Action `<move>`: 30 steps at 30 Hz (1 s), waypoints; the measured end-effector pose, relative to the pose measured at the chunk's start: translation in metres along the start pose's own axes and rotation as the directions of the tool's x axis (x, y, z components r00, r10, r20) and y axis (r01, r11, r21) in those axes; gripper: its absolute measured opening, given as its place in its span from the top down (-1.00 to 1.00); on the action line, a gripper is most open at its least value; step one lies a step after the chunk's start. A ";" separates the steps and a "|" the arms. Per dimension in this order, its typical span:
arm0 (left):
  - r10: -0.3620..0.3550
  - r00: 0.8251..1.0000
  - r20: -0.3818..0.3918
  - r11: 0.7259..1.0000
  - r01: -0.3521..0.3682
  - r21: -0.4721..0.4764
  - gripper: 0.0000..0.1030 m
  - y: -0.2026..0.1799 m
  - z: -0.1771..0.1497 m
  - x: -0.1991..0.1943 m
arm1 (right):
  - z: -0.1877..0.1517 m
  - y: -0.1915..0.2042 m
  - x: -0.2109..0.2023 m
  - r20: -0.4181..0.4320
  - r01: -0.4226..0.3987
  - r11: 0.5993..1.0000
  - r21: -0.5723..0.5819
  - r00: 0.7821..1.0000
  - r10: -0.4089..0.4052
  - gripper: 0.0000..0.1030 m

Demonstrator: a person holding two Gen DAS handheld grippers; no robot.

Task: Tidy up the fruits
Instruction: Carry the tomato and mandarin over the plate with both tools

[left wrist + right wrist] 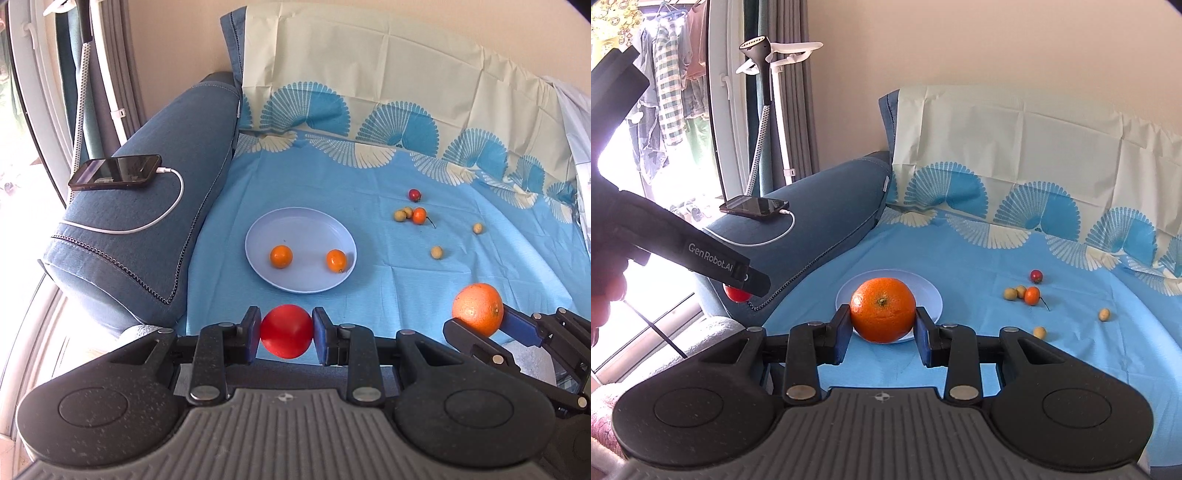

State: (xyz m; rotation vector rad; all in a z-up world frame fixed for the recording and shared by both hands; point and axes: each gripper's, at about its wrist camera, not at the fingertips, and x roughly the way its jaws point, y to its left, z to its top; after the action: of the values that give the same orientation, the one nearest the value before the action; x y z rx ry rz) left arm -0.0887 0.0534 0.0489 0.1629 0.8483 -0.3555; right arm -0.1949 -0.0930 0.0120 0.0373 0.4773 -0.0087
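Note:
My left gripper [287, 332] is shut on a smooth red fruit [286, 331], held above the near edge of the blue cloth, just short of the pale blue plate [295, 229]. Two small oranges [281, 256] [336, 260] lie on that plate. My right gripper [882, 323] is shut on a large orange [882, 310], in front of the plate [932, 291]; the same orange [478, 308] shows at the lower right of the left wrist view. Loose on the cloth to the right lie a small red fruit [414, 194], a small orange [419, 215] and several yellowish round fruits [436, 252].
A blue sofa armrest [159, 206] stands left of the plate, with a phone [116, 171] and white charging cable on it. A cream and blue patterned cloth [369, 74] covers the backrest. A garment steamer pole [764, 92] and a window are at far left.

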 end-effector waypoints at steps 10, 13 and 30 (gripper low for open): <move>-0.009 1.000 -0.008 1.000 0.009 -0.008 0.36 0.006 0.000 0.008 | 0.000 0.004 0.008 -0.029 0.013 1.000 -0.003 0.999 -0.013 0.27; -0.011 1.000 -0.017 1.000 0.011 -0.013 0.36 0.009 0.002 0.012 | 0.002 0.005 0.013 -0.041 0.014 1.000 -0.003 0.999 -0.014 0.27; 0.004 0.999 -0.038 0.999 -0.006 -0.054 0.36 0.023 0.019 0.038 | 0.010 -0.003 0.045 -0.107 0.011 1.000 0.021 0.994 -0.009 0.27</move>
State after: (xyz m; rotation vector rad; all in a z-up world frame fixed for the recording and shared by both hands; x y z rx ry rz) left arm -0.0442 0.0599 0.0323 0.1219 0.8942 -0.3257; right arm -0.1502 -0.0965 0.0002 0.0564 0.5847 -0.0218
